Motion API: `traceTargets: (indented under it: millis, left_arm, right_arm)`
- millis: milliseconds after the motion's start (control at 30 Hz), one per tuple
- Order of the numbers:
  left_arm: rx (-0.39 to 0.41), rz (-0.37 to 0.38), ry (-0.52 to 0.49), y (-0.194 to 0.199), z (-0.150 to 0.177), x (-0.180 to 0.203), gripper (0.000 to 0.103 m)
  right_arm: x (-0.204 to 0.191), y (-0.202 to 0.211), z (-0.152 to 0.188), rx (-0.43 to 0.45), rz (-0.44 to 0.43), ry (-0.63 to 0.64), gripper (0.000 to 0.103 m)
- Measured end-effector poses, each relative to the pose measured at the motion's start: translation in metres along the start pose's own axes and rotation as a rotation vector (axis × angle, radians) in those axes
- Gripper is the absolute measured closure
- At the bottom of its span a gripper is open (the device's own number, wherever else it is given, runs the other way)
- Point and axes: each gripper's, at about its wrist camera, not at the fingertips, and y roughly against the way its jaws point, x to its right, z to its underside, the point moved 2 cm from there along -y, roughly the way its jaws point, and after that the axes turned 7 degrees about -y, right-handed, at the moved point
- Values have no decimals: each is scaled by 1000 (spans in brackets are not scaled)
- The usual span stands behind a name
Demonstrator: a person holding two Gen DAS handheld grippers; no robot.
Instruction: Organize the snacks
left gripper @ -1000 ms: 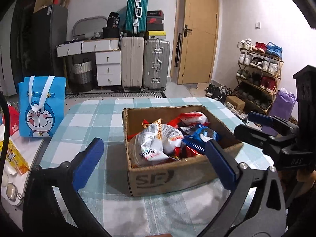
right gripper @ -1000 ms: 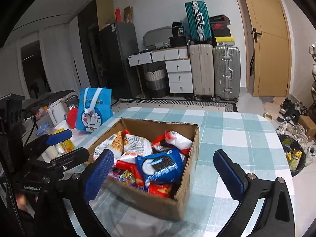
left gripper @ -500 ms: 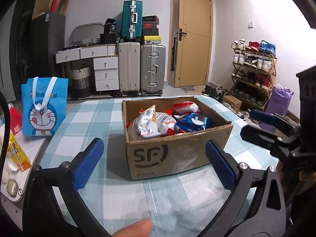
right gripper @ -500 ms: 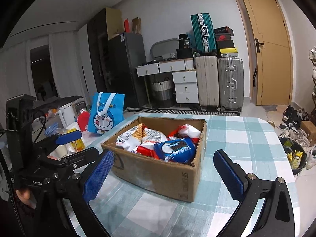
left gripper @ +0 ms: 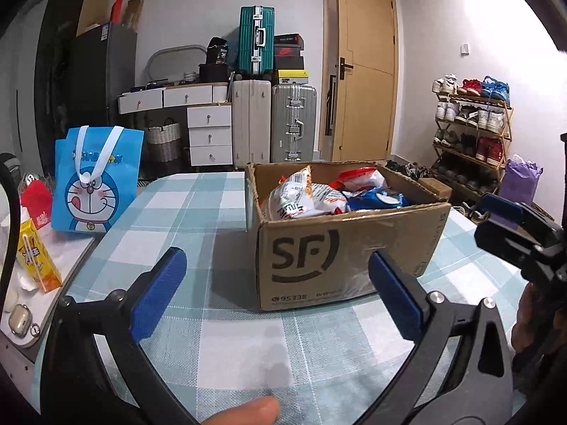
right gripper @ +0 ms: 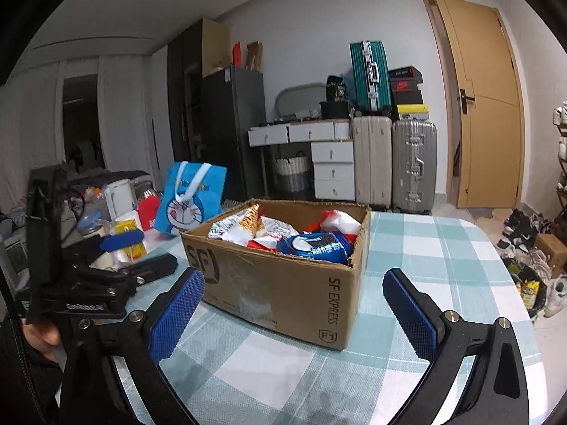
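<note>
The snacks [left gripper: 331, 191] are all seen packed inside the box [left gripper: 349, 244]; both tongs [left gripper: 276, 290] [right gripper: 294, 313] are held apart and empty before the box, so little appears left

Left gripper [left gripper: 278, 292]: jaws spread wide, blue pads facing each other, nothing between them; held low and level, pointing forward. A fingertip [left gripper: 248, 411] shows at the bottom edge of the left wrist view, beneath the gripper frame.

Right gripper [right gripper: 292, 313]: jaws spread wide, blue textured pads empty; held low and level, alongside the left unit.

Hand [right gripper: 40, 336] gripping the left unit, partly visible at the left edge of the right wrist view.
</note>
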Motion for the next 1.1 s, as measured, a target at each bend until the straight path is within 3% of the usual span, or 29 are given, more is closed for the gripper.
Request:
traceTargets:
  millis: [300, 1100]
  left_arm:
    - [38, -10, -24, 4, 4, 4, 0]
    - [45, -16, -22, 9, 1, 5, 0]
  right_arm:
    - [4, 1, 5, 31, -8, -10, 0]
    - [-3, 0, 10, 23, 15, 28, 0]
